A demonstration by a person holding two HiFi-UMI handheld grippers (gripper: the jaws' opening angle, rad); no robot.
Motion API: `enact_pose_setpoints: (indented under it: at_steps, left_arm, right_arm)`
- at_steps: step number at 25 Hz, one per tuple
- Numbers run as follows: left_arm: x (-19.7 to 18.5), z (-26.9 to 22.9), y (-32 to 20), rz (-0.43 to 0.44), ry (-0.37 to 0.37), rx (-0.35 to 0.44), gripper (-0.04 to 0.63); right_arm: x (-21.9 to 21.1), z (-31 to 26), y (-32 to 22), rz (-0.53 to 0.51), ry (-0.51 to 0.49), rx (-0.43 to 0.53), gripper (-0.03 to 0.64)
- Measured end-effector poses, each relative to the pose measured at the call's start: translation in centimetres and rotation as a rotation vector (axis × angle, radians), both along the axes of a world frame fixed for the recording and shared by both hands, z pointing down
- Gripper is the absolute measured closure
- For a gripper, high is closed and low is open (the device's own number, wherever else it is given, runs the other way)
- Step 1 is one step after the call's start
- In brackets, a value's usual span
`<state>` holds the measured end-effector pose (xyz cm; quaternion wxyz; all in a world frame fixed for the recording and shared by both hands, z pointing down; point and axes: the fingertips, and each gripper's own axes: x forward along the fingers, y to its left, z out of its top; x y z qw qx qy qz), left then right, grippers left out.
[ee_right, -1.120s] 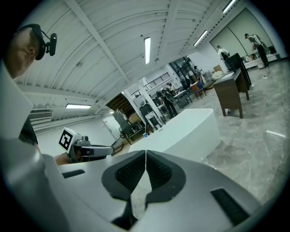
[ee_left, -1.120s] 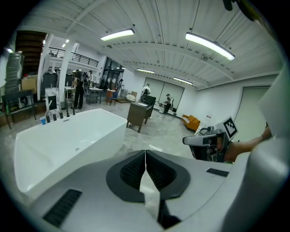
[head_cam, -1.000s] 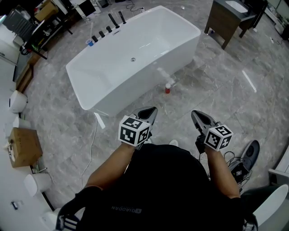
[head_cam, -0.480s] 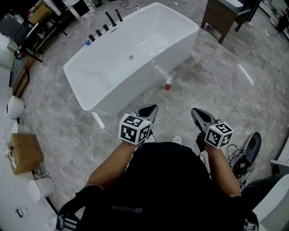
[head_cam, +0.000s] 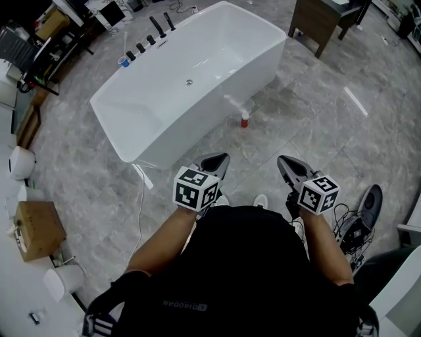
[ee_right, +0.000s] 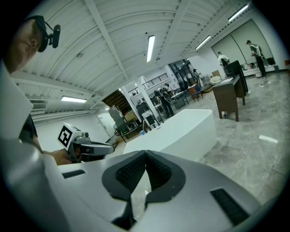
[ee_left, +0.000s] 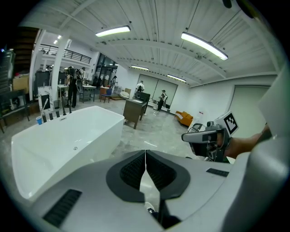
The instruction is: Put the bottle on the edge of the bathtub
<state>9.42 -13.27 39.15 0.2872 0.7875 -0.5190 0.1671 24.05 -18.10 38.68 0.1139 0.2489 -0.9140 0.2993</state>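
Small red-and-white bottle (head_cam: 245, 119) on the grey stone-patterned floor (head_cam: 316, 118), just beside the near long wall of the white bathtub (head_cam: 197, 128), not on its rim; seems to stand upright, though too small to be sure. Lies well ahead of both grippers, touched by neither. Nearer the body, left gripper (head_cam: 222, 158) and right gripper (head_cam: 281, 160) side by side with a clear gap between, both pointing forward toward the tub, each topped by its marker cube. Bare forearms reaching out from a black shirt, elbows bent, wrists roughly level, hands mostly hidden under the cubes. In the left gripper view, left gripper (ee_left: 145, 153) clenched, ribbed pads meeting at the tips, nothing between them, with the right gripper (ee_left: 186, 136) held off to the side, also pointing ahead. In the right gripper view, right gripper (ee_right: 145, 153) likewise clenched tip to tip on nothing, with the left gripper (ee_right: 108, 147) alongside at about the same height. Farther out, black tap fittings (head_cam: 154, 29) in a row at the tub's far end, a small blue cup (head_cam: 122, 61) beside them. Dark wooden cabinet (head_cam: 322, 20) beyond the tub's far corner, cardboard box (head_cam: 36, 227) off at the left, tangle of cables (head_cam: 348, 230) on the floor at the right.
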Motion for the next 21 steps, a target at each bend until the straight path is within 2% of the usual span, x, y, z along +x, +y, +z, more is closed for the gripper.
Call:
enact_pose_setpoints:
  at_steps: [21]
  left_arm:
    - [-0.88, -0.33, 0.31, -0.005, 0.003, 0.016, 0.577]
  right_arm:
    - [-0.64, -0.25, 0.11, -0.013, 0.015, 0.009, 0.580]
